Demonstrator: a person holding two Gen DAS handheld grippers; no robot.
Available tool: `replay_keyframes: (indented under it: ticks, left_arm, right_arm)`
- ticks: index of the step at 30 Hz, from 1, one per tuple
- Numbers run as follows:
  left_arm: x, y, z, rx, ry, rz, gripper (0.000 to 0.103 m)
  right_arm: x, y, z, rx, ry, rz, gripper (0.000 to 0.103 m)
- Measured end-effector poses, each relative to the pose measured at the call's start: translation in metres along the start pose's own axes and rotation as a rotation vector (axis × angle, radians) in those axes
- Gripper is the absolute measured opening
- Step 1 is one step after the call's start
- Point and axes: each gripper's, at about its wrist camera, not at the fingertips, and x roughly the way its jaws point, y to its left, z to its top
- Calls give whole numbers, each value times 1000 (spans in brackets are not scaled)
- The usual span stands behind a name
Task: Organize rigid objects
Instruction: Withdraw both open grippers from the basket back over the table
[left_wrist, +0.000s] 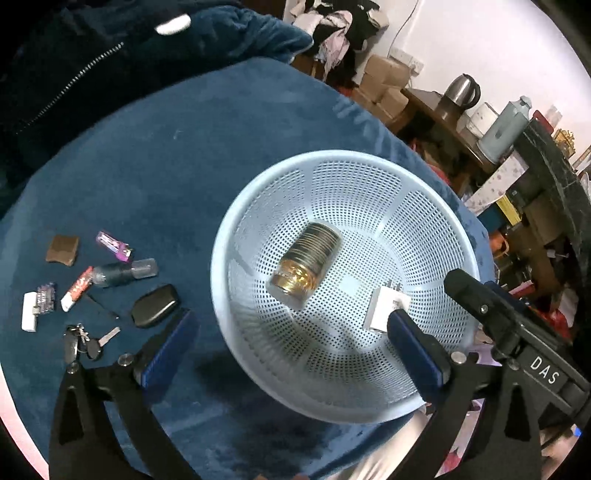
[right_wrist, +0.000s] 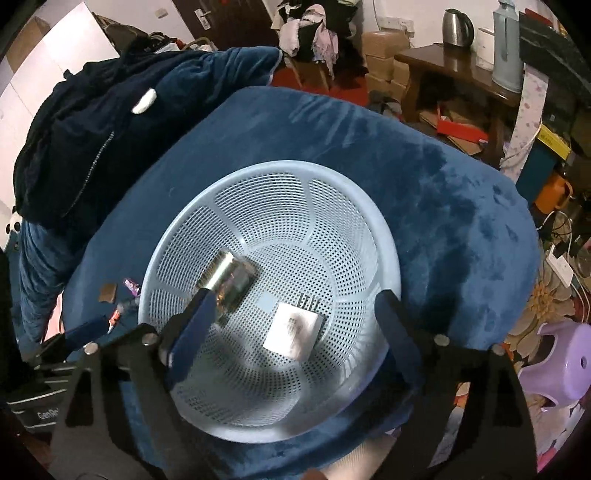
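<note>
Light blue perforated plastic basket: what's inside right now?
The light blue perforated plastic basket holds two things: a ribbed glass jar lying on its side and a white plug adapter. The left gripper finger covers the adapter's near corner.

Plug (left_wrist: 386, 308) partly behind left claw (left_wrist: 291, 343) finger.

We count one blue basket (left_wrist: 236, 236) | two things in it: one glass jar (left_wrist: 306, 267), one white box (left_wrist: 388, 308) | on the worktop (left_wrist: 155, 166): one brown piece (left_wrist: 62, 250), one purple lighter (left_wrist: 114, 246), one small bottle (left_wrist: 123, 273), one black fob (left_wrist: 155, 305), one key bunch (left_wrist: 83, 341), one white stick (left_wrist: 29, 312)
</note>
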Motion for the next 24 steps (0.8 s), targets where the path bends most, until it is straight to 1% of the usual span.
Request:
replay_keyframes:
  ticks: [3,5,8,18,24]
  left_arm:
    - [-6,3,-4,-5,-7,5,103]
    - [-10,7,-7,-15,-8,11,103]
    - [-14,15,-13,-24,-8,31,103]
    - [-21,41,-34,-65,31,49,103]
    - [-25,56,-44,-92,44,55,103]
  right_arm:
    - [-5,2,-1,-14,1,-19,95]
    - [-7,2,-2,-21,6,-44,103]
    - [-9,3,-5,-29,24,-36,103]
    - [-11,24,-23,-92,72,-45,103]
    - [-11,35,-32,-122,98,-36,103]
